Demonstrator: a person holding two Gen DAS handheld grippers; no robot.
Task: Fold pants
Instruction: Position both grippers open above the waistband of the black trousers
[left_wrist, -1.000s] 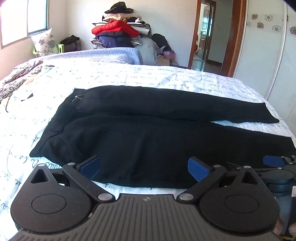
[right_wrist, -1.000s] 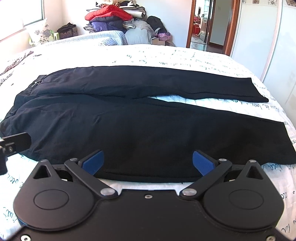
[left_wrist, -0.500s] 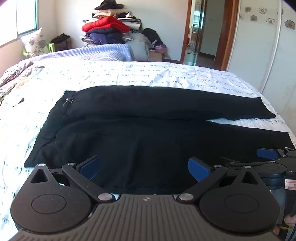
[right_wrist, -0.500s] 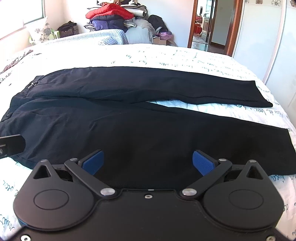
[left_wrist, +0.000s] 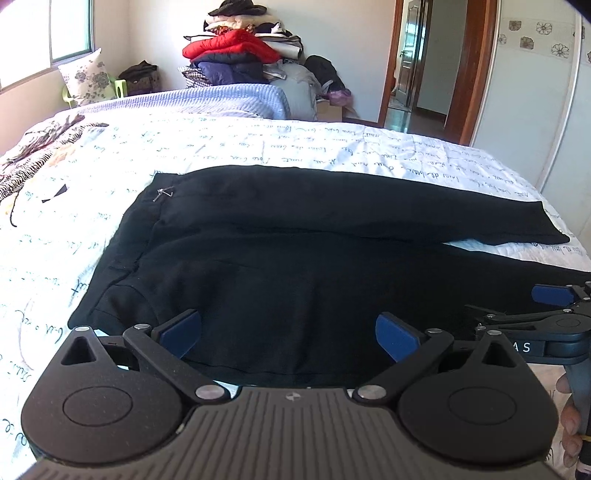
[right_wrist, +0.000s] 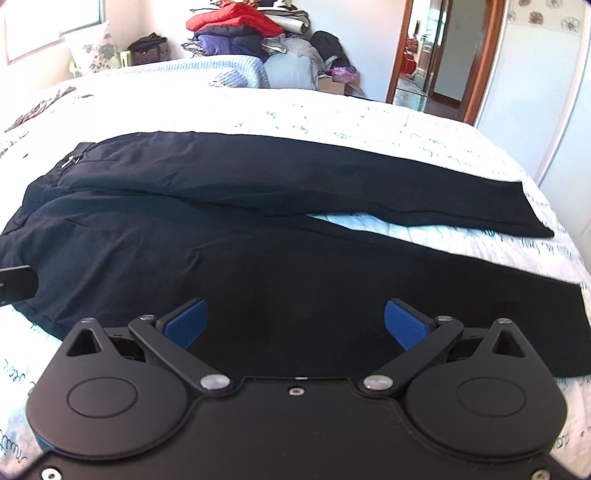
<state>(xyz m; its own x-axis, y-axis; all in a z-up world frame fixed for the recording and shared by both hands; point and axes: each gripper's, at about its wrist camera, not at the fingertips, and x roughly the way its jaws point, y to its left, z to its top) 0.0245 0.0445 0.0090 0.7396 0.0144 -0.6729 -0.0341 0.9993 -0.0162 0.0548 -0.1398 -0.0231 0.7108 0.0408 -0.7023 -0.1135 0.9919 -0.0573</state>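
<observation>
Black pants (left_wrist: 295, 258) (right_wrist: 258, 240) lie flat on a white printed bedspread (left_wrist: 258, 144), waistband to the left, both legs running right and spread apart in a narrow V. My left gripper (left_wrist: 290, 332) hovers open over the near edge of the pants, close to the waist and hip end. My right gripper (right_wrist: 295, 321) is open over the near leg, further right. In the left wrist view the right gripper (left_wrist: 554, 295) shows at the right edge, with fingers of a hand (left_wrist: 569, 413) below it. Neither gripper holds cloth.
A blue-white striped quilt (left_wrist: 207, 99) lies at the far end of the bed. Behind it is a heap of clothes with a red jacket (left_wrist: 229, 44). A floral pillow (left_wrist: 85, 75) stands far left. An open doorway (left_wrist: 417, 70) and white wardrobe (left_wrist: 535, 92) are at the right.
Both grippers have shifted slightly, the views swaying left then back, and the right one has come closer to the near leg. The pants lie as before. Both stay open.
</observation>
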